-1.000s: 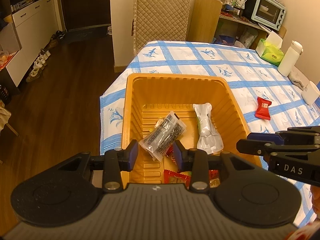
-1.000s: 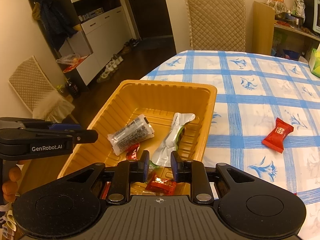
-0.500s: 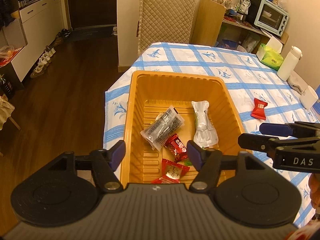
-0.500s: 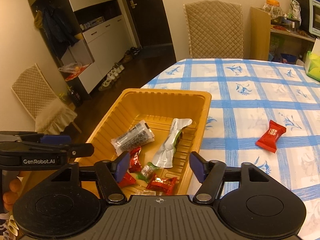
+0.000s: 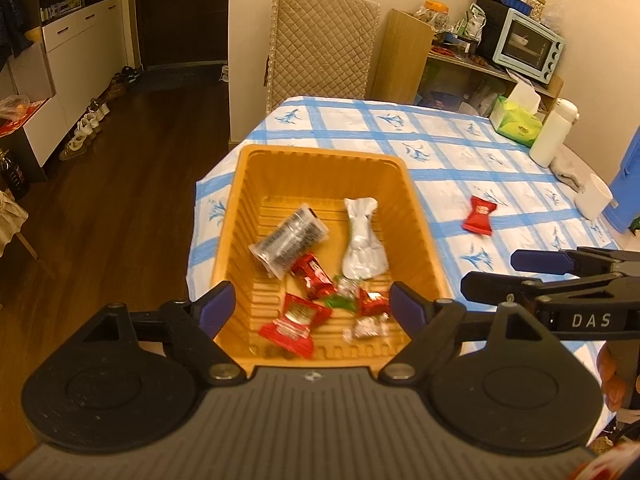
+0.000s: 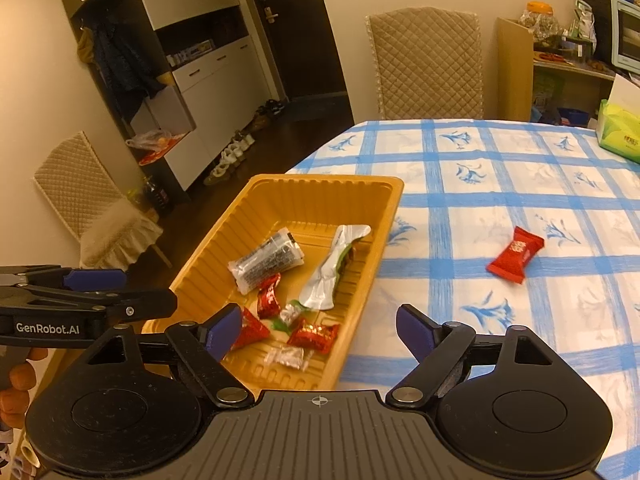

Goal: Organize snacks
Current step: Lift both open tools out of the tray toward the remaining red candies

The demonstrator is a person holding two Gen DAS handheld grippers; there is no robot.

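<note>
An orange tray (image 5: 320, 160) (image 6: 316, 186) sits at the table's near left corner. It holds a clear dark-printed packet (image 5: 288, 242) (image 6: 266, 260), a silver pouch (image 5: 364, 240) (image 6: 334, 268) and several small red, green and silver candies (image 5: 298, 320) (image 6: 314, 336). One red snack packet (image 5: 480, 216) (image 6: 516, 254) lies on the cloth right of the tray. My left gripper (image 5: 318, 306) is open and empty above the tray's near end. My right gripper (image 6: 320, 328) is open and empty above the tray's near right corner.
The table has a blue-checked cloth (image 6: 500, 184). A green tissue box (image 5: 516, 124), a white bottle (image 5: 552, 132), a white cup (image 5: 594, 202) and a blue container (image 5: 628, 184) stand at the right. A quilted chair (image 5: 324, 44) stands behind the table. Floor lies left of the tray.
Both grippers have opened wide and pulled back and up from the tray. Small candies now lie loose at the tray's near end.
</note>
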